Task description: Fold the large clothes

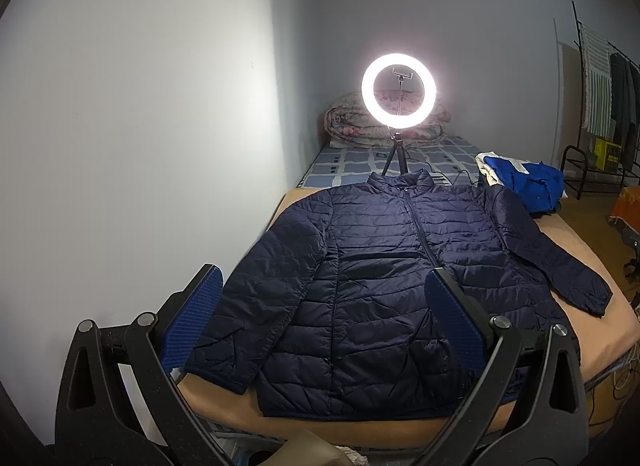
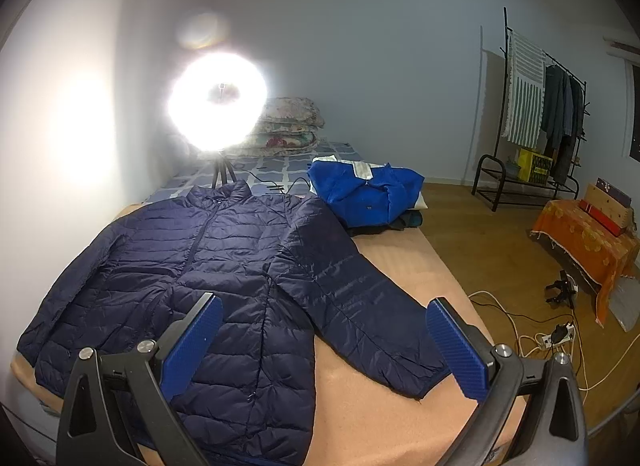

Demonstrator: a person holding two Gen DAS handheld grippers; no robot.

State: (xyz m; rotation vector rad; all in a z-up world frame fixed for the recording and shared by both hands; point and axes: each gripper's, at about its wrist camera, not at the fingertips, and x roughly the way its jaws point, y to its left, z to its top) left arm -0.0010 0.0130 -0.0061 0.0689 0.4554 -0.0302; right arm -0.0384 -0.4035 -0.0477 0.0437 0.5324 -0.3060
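The jacket (image 1: 372, 286) lies flat on the bed (image 2: 400, 266), collar far from me. My left tool (image 1: 320, 318) and right tool (image 2: 324, 346) hang wide apart, holding nothing. The right is nearest the spread sleeve (image 2: 360, 306).

A bed (image 2: 400, 266) under a tan cover fills the lower middle of the frame, and a navy puffer jacket (image 2: 208, 266) lies flat on it, front up, sleeves spread. At upper right sits a blue garment pile (image 2: 364, 193); behind, a ring light tripod (image 1: 394, 153) and folded quilts (image 2: 288, 125).
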